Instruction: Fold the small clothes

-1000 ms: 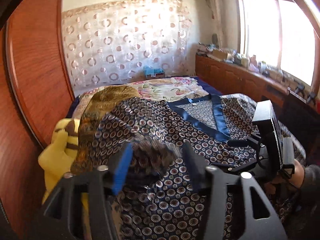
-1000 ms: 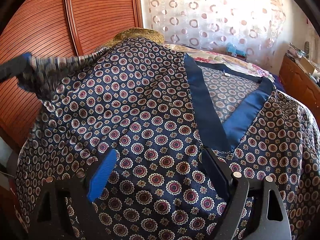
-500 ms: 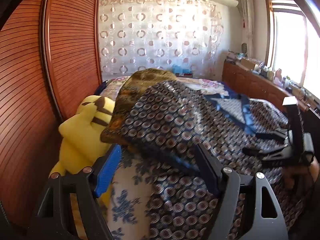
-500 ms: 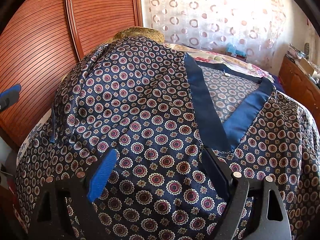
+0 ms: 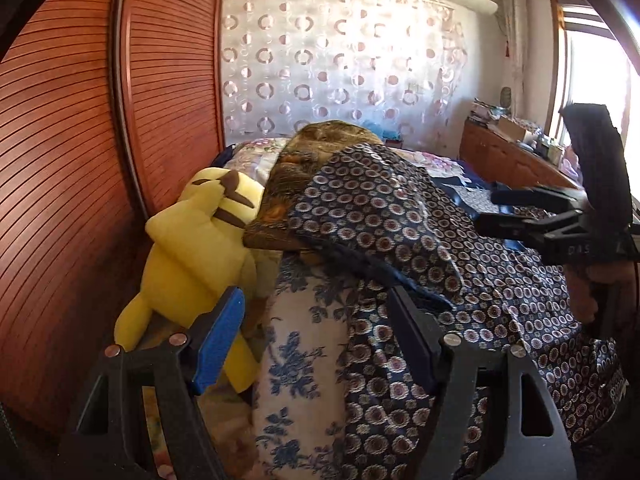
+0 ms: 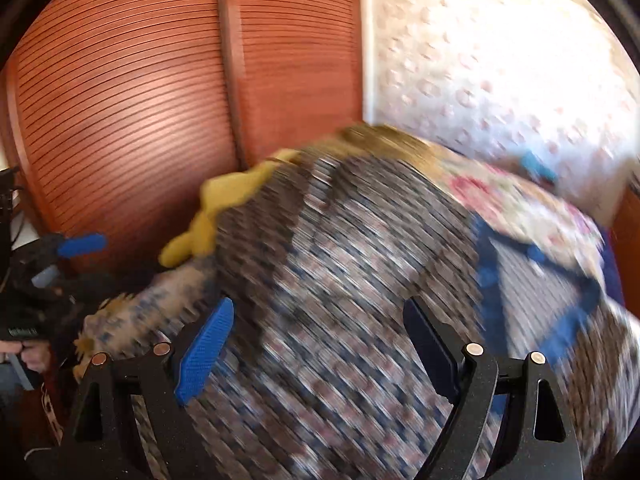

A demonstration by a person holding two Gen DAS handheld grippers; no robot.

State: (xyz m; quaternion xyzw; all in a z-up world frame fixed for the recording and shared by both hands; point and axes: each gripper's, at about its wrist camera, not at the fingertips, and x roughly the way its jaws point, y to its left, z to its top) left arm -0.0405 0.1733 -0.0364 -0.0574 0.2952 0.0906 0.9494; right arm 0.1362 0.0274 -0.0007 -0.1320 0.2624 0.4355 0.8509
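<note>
Left wrist view, read from the wooden slatted wardrobe (image 5: 80,160) rightward. Beside the wardrobe a yellow plush toy (image 5: 200,248) leaned against the bed's edge. Just right of the toy a white sheet with blue flowers (image 5: 296,360) hung down the side of the bed. Above the sheet sat a brown patterned cushion (image 5: 316,148), and the navy patterned top (image 5: 400,220) lay draped over it, one flap turned back across the body of the garment, the rest spread farther from the wardrobe over the bed. The left gripper (image 5: 316,344) hovered in front of the sheet and the garment's hem, its jaws spread wide, nothing between them. Farthest from the wardrobe, the right gripper (image 5: 516,212) was seen side-on above the garment; from this angle alone its state could not be told.

Right wrist view, heavily motion-blurred. At the left edge, in front of the wardrobe (image 6: 140,100), the left gripper (image 6: 76,244) showed one blue finger pad (image 6: 82,243). Right of it the plush toy (image 6: 224,208), then the navy patterned top (image 6: 360,280) filling the frame. The right gripper (image 6: 320,352) hung over the fabric, released, jaws wide apart, empty. The garment's blue neckline trim (image 6: 568,328) lay farthest from the wardrobe.
</note>
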